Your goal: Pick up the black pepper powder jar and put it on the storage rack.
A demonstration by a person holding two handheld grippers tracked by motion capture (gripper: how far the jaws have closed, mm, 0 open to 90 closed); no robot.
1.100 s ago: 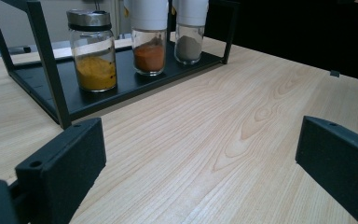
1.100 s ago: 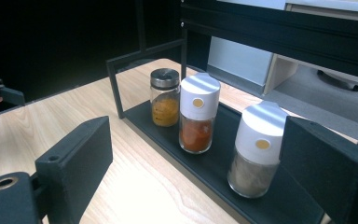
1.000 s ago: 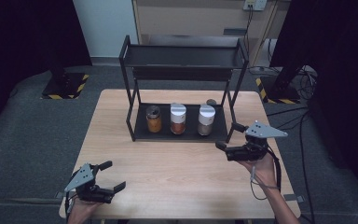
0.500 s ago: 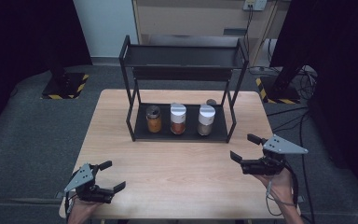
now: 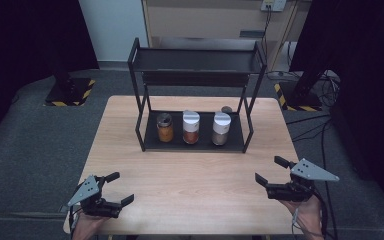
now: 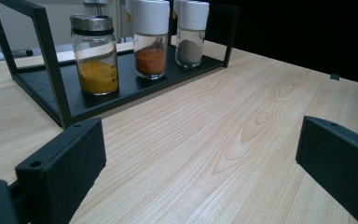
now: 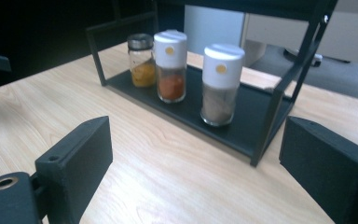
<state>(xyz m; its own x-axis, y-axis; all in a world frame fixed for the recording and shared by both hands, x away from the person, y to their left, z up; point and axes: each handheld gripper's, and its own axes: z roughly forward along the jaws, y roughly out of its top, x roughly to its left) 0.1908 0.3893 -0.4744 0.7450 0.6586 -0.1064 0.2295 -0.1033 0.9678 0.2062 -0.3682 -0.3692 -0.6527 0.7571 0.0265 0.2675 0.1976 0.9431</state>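
The three spice jars stood in a row on the lower tray of the black rack (image 5: 240, 142), at the centre of the high view: the yellow-spice jar (image 5: 165, 127), the red-spice jar (image 5: 190, 127) and the grey-spice jar (image 5: 221, 128). They looked like glass, so probably rigid, smooth, somewhat slippery and breakable. The safest hold seemed around the body below the cap. The left gripper (image 5: 119, 189) at lower left and the right gripper (image 5: 270, 170) at lower right were both released, holding nothing, above the tabletop (image 5: 195, 185).
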